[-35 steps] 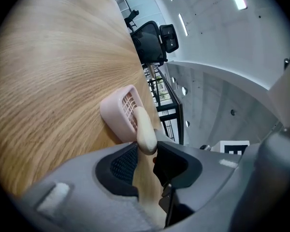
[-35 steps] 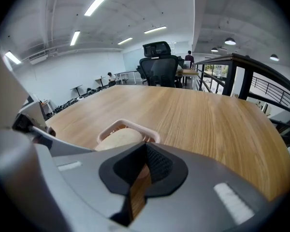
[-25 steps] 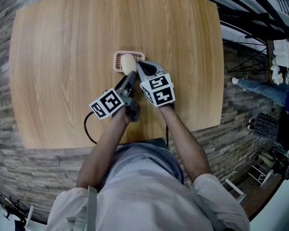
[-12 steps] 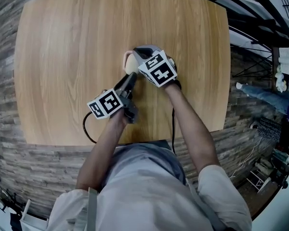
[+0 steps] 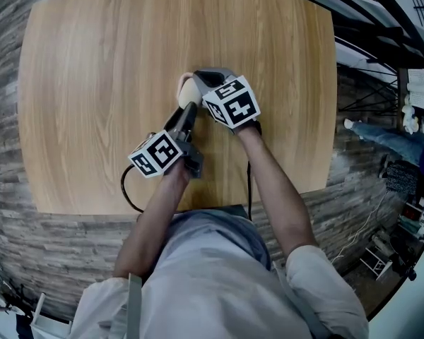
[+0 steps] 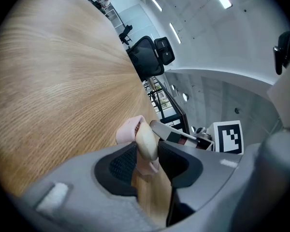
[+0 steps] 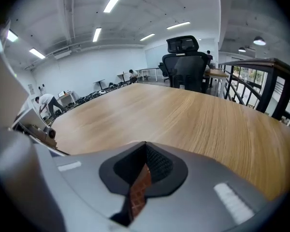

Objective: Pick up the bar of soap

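**Left gripper on a bar of soap above its dish, right gripper closed beside it**

The left gripper (image 6: 146, 152) has a cream bar of soap (image 6: 146, 139) between its jaws. The bar stands on edge, and both dark ribbed pads (image 6: 122, 163) look to be touching its sides. The jaws have just been opening a little, with the soap between them. The lower end of the bar meets a pink soap dish (image 6: 127, 129), which lies on the wood just behind and below the jaw tips.

The right gripper (image 7: 146, 148) has its jaws together at the tips, with nothing held. Only a thin gap below the tips shows a reddish-brown, grid-patterned surface. In the left gripper view, the grey front of this gripper lies just beside the soap, on its right.

From the head view, the two grippers meet near the middle of a pale wooden table (image 5: 92, 83). The left gripper (image 5: 189, 109) reaches up from the lower left and the right gripper (image 5: 206, 78) comes in from the right. The soap (image 5: 189, 92) shows as a pale oval between them, and the right gripper covers most of the dish. Each gripper carries a cube with black and white square markers. Both forearms stretch forward from a person in a light shirt. A black cable (image 5: 129, 189) loops off the near edge of the table.

Around the table is a grey stone-patterned floor. A black office chair (image 7: 185, 62) stands at the far side, in a bright room with strip lights on the ceiling.
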Available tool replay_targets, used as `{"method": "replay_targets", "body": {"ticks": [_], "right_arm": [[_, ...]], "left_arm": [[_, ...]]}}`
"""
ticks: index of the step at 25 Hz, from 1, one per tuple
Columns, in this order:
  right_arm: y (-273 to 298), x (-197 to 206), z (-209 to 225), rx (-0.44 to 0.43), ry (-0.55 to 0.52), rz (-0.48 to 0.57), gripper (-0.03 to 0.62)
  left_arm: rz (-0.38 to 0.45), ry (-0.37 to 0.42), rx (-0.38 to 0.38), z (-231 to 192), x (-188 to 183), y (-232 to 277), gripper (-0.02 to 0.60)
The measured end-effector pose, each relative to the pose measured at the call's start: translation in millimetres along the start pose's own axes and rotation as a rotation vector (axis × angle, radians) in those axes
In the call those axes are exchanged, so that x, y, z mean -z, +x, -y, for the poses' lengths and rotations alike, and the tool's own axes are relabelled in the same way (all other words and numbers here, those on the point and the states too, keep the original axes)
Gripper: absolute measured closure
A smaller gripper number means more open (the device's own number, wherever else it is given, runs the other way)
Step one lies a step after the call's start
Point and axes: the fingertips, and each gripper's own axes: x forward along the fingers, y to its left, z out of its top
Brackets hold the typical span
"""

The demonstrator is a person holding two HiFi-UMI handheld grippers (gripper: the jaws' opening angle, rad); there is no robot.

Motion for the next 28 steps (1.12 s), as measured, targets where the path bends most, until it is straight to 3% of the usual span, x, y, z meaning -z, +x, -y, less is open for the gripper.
{"method": "replay_targets", "body": {"ticks": [4,6,8,13,20,28], "right_arm": [[-1.4,1.7,-8.9,-0.034,0.002,-0.008,0.592],[-2.2,2.2,-10.0,-0.036,0.001,-0.010,0.592],[-2.8,2.9,-9.7,-0.038,0.004,-0.012,0.592],[-5.4,6.3,-8.3,-0.048,0.020,-0.006,0.592],[-4.0,10.0,-11.4,-0.051,0.007,-0.018,0.592],[-5.7,14.1,-11.8,0.017,-0.055,-0.002,0.591]], "left_arm": [[0.087,0.131,-0.035,7.5,-21.0,-7.6,0.431],[0.100,0.138,-0.030,9.4,-28.0,-5.5,0.430],[0.073,0.127,-0.028,7.3,-28.5,-0.8,0.430],[-0.019,0.215,-0.054,10.2,-23.2,6.3,0.428],[-0.031,0.238,-0.062,13.4,-21.1,13.8,0.451],[-0.045,0.271,-0.026,14.1,-23.8,11.9,0.465]]}}
